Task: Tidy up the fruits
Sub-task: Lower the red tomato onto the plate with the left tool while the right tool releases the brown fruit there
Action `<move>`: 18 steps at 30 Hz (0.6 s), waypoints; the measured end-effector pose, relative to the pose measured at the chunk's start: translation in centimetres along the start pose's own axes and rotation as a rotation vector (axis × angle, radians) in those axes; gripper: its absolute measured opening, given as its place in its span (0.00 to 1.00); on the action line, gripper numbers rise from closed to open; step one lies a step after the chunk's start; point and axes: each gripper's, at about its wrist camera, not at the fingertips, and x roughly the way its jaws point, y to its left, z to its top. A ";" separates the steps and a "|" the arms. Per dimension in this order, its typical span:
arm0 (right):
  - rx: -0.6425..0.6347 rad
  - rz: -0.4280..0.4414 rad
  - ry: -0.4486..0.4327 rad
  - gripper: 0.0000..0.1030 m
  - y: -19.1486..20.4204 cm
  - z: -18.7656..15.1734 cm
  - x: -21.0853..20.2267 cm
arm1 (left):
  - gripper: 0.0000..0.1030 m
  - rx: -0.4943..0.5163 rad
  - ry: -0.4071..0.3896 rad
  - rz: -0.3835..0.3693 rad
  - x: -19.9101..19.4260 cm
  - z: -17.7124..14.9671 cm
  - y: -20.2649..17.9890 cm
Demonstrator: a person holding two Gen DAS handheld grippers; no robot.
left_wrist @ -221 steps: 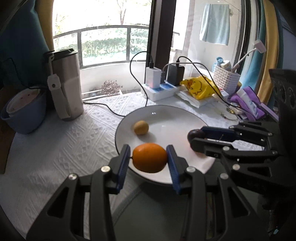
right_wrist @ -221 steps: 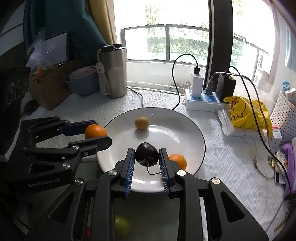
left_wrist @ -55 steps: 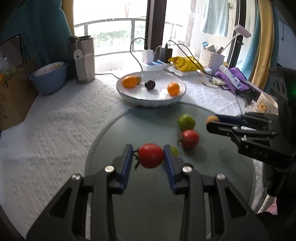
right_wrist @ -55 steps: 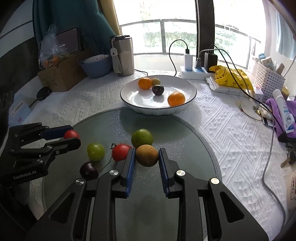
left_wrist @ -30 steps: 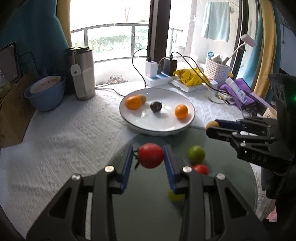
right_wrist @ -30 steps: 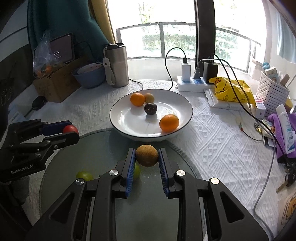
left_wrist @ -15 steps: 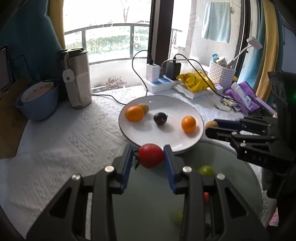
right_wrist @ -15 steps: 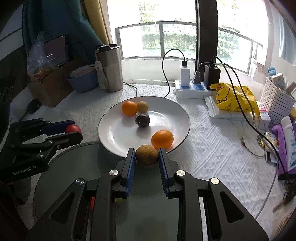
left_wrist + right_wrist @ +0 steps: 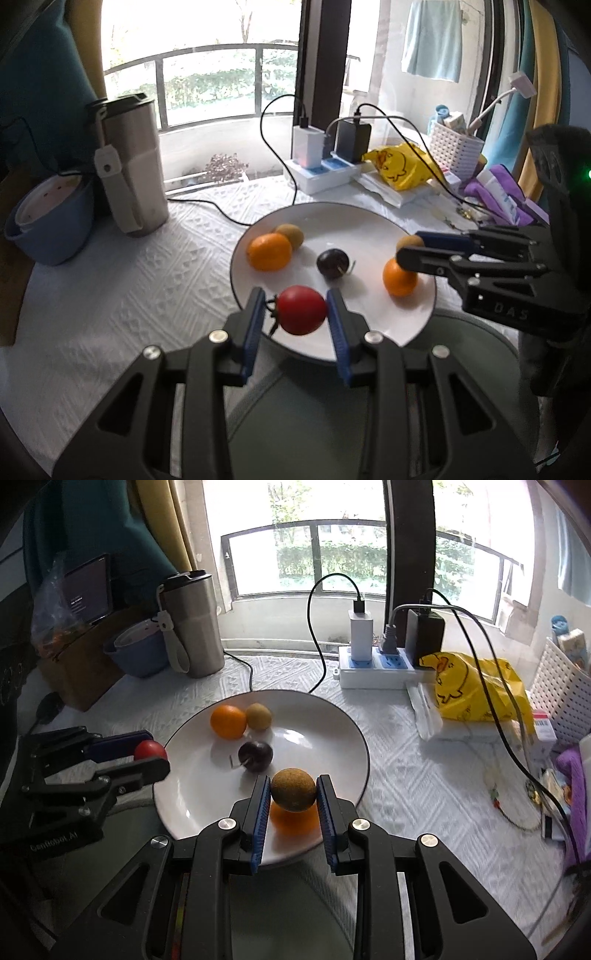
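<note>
Your left gripper (image 9: 297,314) pinches the tomato (image 9: 302,309) over the plate's (image 9: 369,218) near rim, ready to drop; your right gripper (image 9: 293,800) clamps the kiwi (image 9: 294,789), seemingly above an orange (image 9: 293,821); shift aside before releasing.

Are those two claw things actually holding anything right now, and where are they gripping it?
Yes. The left gripper pinches a red tomato by its two sides, stem pointing sideways. The right gripper pinches a round brown fruit across its middle, above the white plate.
</note>
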 end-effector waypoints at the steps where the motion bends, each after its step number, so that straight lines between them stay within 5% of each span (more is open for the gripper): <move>1: -0.001 0.003 0.001 0.27 0.0 0.3 0.5 | 0.34 0.000 0.000 0.000 0.3 0.1 0.1; 18: 0.050 0.009 0.034 0.27 -0.8 3.2 6.6 | 0.34 -0.034 0.038 -0.002 4.2 1.3 1.5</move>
